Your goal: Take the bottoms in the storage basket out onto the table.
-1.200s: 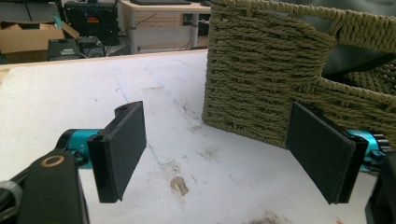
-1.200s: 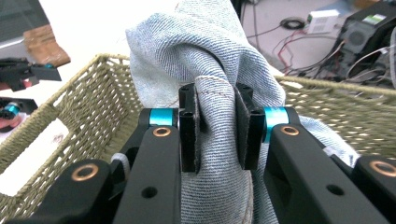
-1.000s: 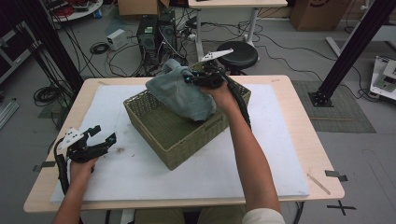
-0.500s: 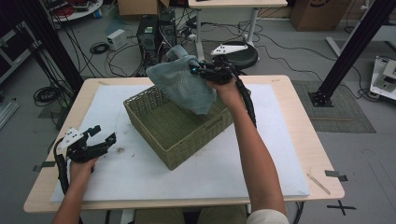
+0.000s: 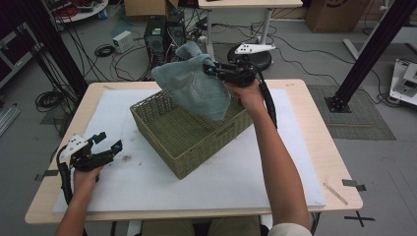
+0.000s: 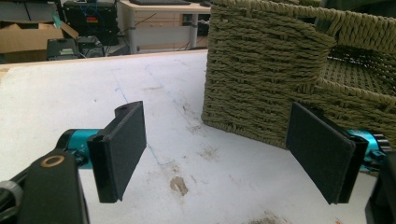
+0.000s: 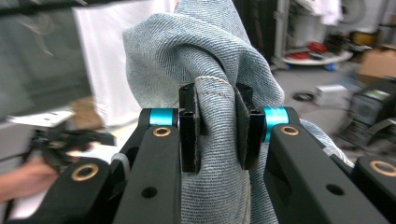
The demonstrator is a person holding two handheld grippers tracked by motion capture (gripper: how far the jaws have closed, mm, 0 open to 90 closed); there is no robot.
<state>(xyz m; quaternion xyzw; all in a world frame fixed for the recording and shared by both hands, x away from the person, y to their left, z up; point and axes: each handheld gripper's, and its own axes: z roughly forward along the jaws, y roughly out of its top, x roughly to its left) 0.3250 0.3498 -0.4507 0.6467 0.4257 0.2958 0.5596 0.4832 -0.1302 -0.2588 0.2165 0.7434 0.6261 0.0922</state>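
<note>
Denim [image 5: 194,86] hangs from the right gripper [image 5: 212,70], fingers clamped on one fold above the basket [image 5: 184,142] at frame centre, and could slip; left gripper [image 5: 109,142] fingers apart.

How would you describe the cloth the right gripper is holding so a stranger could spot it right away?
Start at the white mat covering the wooden table, and find the olive woven basket near its middle. Above the basket's far side hangs a bunched, pale blue denim garment, pinched in the right gripper. It is the only fabric and the only blue item among the woven and white surfaces.
</note>
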